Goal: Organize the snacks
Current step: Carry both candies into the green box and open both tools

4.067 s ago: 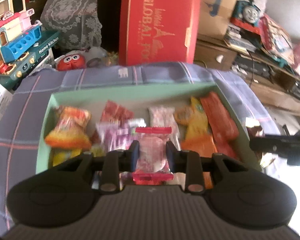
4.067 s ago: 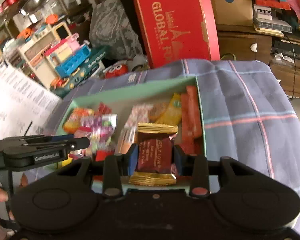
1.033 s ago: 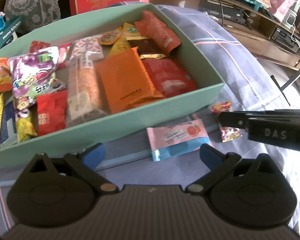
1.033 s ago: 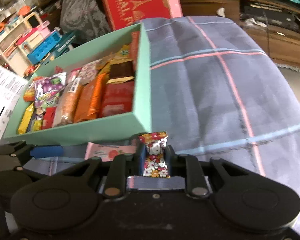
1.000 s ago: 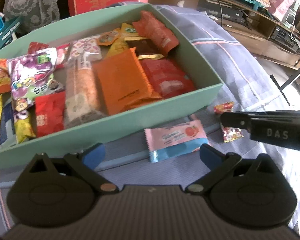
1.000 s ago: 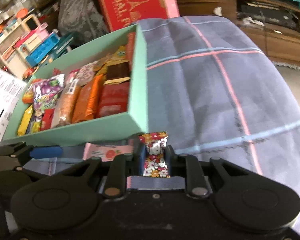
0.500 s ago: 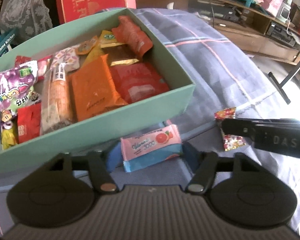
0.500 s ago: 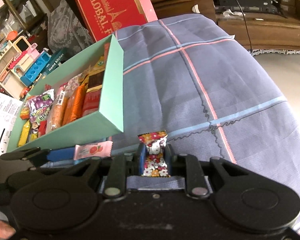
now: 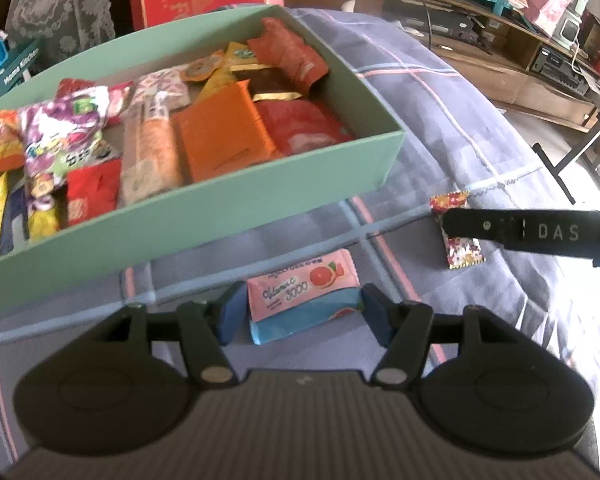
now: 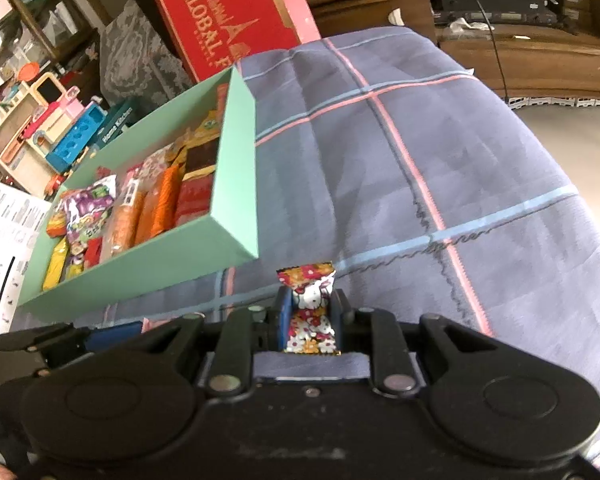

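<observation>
Closing on the pink packet (image 9: 302, 293), left claw (image 9: 302, 312) has narrowed from wide open a second ago; its pads now flank the packet, contact not clear. Right claw (image 10: 309, 312) stays clamped on a Hello Kitty candy (image 10: 308, 304), low over the cloth (image 10: 440, 152). Both snacks lie outside the green box (image 9: 204, 216), just beside its near wall, so both likely go in next. Box: crowded with packets. Red carton (image 10: 228, 12) behind. That wall must be cleared.
</observation>
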{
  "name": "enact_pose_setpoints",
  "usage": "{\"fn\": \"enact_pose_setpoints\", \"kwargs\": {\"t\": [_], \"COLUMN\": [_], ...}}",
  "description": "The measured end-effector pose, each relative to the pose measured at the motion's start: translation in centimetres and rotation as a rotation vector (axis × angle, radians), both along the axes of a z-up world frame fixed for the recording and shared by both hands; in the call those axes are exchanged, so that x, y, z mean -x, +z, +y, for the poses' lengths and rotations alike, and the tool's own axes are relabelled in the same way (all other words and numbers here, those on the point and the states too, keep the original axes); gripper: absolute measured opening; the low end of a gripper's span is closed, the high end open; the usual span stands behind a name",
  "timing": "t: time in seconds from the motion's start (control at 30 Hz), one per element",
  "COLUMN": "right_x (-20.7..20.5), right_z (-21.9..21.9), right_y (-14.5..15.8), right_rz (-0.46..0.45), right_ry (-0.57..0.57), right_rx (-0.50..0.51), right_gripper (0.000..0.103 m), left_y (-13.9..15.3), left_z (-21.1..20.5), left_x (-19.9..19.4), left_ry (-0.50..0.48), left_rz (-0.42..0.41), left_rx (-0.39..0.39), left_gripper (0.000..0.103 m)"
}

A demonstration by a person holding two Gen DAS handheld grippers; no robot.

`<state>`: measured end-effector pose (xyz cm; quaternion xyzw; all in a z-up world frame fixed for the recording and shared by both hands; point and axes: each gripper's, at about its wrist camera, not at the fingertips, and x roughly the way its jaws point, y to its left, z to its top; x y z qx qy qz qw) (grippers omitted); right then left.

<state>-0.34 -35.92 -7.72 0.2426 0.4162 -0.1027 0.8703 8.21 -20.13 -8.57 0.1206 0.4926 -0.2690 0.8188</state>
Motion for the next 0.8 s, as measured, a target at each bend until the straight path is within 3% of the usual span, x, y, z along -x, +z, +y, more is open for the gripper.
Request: {"fn": "enact_pose_setpoints", "kwargs": {"t": [0.27, 0.5, 0.8], "right_x": [0.2, 0.0, -4.4], "right_z": [2.3, 4.0, 6.4], "right_y": [1.5, 5.2, 9.8], "right_rz": [0.006, -0.037, -0.092], "right_ry": [0.044, 0.079, 0.152], "right_rx": [0.022, 0.064, 0.099], "right_gripper": [0.020, 0.020, 0.020], "left_y": [1.0, 3.5, 7.5], "left_z": [3.0, 5.7, 9.1], "left_x": [0.6, 0.7, -3.1], "left_ry": [0.032, 0.065, 0.150], "left_rz": [0.003, -0.032, -0.131], "left_rx": [0.026, 0.081, 0.126], "left_gripper": [0.062, 0.062, 0.062]}}
